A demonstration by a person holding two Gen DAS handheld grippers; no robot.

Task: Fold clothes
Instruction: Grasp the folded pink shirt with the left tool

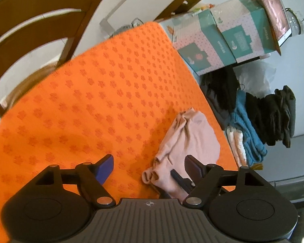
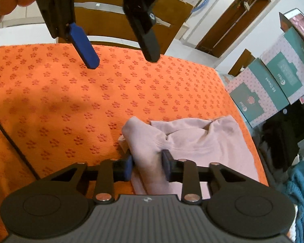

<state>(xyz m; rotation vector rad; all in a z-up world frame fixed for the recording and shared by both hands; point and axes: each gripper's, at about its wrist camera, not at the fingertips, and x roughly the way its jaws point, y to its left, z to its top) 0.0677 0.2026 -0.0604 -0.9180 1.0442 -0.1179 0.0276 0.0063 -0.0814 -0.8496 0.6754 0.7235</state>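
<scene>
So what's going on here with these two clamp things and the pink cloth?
A person is folding laundry with a handheld gripper in each hand. The right gripper has pinched a bunched fold of the pink garment lying on the orange towel. The left gripper is open above the towel, holding nothing. A pile of folded clothes sits beside the towel.

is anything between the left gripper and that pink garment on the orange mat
Nothing visible. The left gripper hangs open above bare orange mat, with clear mat between it and the pink garment. The right gripper pinches the garment's near fold.
</scene>
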